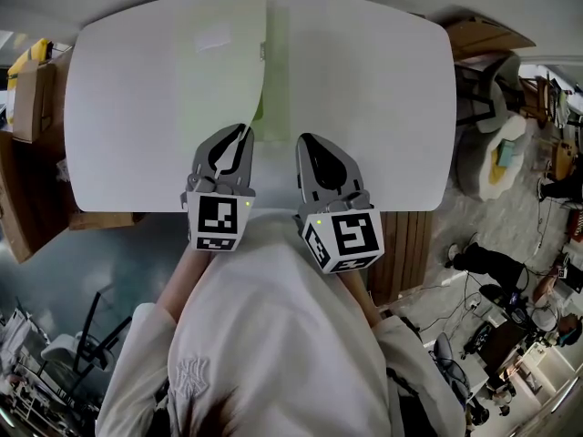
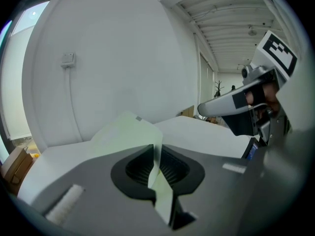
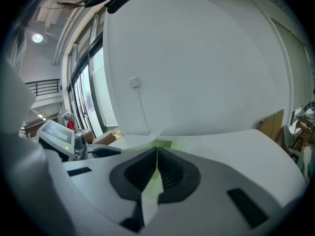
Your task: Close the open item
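A pale green folder lies open on the white table (image 1: 383,89). Its cover (image 1: 223,57) stands lifted and curls over to the left, while the lower sheet (image 1: 277,80) lies flat. My left gripper (image 1: 240,135) is shut on the cover's near corner, and the thin cover (image 2: 125,129) runs between the ribbed pads (image 2: 170,168). To its right, my right gripper (image 1: 307,144) is shut on the near edge of the lower sheet, a pale strip (image 3: 150,195) pinched in its jaws. The two grippers sit side by side at the table's front edge.
The table's front edge runs just behind both grippers. Cardboard boxes (image 1: 32,89) stand off the table's left side. On the right are a chair (image 1: 496,144) and cluttered floor. A white wall with a socket (image 2: 68,58) rises behind the table.
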A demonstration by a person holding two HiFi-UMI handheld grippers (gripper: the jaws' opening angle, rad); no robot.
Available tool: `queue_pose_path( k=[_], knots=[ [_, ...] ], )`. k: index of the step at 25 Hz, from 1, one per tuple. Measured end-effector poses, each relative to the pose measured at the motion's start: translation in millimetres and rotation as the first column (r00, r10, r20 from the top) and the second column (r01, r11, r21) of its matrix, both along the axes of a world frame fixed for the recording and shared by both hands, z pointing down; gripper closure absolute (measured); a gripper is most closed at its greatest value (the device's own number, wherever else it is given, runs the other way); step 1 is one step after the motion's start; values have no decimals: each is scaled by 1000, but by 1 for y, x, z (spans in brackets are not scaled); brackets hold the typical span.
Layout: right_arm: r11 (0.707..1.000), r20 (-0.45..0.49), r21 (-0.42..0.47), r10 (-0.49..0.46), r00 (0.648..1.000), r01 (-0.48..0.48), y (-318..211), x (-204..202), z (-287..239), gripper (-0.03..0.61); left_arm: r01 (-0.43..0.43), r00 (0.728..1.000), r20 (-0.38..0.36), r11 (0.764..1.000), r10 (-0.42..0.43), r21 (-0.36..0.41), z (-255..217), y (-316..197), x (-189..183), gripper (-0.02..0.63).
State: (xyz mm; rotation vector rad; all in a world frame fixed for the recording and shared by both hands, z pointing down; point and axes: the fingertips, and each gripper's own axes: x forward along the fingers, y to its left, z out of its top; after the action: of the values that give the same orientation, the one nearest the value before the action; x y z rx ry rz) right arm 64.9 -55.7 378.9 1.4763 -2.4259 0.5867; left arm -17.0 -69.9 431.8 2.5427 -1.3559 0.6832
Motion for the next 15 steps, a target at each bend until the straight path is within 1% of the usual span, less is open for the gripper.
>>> queue_pose_path(
  k=[15],
  knots=[
    [1000, -2, -13, -15, 1000, 15, 2, -5, 4, 568, -14, 1000, 6, 1000, 14, 2, 0, 1, 3, 580]
  ],
)
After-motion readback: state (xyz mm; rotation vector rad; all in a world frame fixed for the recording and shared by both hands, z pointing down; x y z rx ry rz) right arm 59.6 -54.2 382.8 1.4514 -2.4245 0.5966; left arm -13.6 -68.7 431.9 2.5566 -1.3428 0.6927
